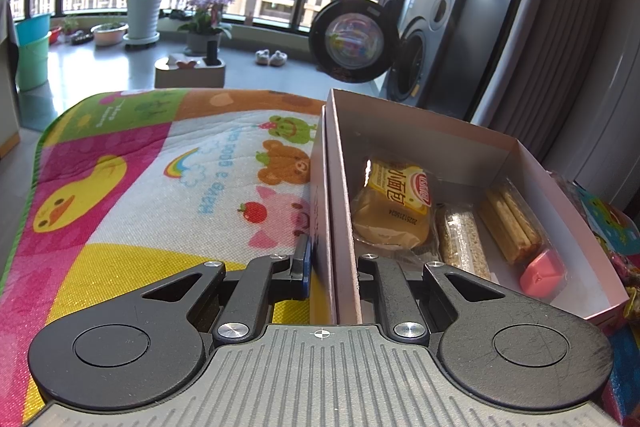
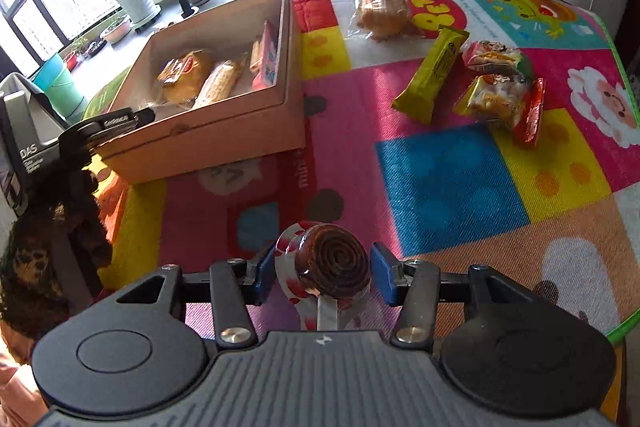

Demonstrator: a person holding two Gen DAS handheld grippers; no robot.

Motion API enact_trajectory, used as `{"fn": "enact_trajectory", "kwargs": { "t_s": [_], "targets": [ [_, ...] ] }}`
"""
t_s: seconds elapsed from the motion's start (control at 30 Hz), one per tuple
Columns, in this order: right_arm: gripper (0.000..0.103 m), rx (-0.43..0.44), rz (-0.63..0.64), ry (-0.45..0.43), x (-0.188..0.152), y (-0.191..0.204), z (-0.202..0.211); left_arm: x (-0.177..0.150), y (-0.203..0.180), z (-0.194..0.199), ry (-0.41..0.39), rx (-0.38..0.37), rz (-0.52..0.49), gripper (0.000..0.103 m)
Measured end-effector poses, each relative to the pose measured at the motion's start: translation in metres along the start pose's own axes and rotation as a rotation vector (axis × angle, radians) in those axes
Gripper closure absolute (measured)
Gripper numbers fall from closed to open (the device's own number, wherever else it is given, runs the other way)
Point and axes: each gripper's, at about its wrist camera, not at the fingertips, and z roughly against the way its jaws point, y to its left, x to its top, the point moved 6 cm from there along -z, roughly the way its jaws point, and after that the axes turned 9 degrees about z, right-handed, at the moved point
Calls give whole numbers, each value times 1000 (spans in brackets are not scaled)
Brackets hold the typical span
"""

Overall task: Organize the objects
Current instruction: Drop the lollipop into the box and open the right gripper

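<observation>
Lollipop sits clamped in the right gripper; left gripper pinches the box wall.

My left tool and right tool look alike: black linkage arms, silver screws, round black hubs, a ribbed grey base with a crosshair mark, blue finger pads.
</observation>
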Motion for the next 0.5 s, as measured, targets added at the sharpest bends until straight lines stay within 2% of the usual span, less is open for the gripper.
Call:
{"fn": "enact_trajectory", "kwargs": {
  "t_s": [0.1, 0.2, 0.37, 0.5],
  "targets": [
    [54, 38, 46, -4, 3, 23, 11, 0, 0, 0, 0, 0, 1, 88],
    [54, 56, 125, -57, 23, 49, 30, 0, 0, 0, 0, 0, 0, 88],
    [54, 66, 200, -200, 85, 83, 54, 0, 0, 0, 0, 0, 0, 88],
    [54, 61, 223, -283, 136, 101, 53, 0, 0, 0, 0, -1, 1, 88]
  ]
}}
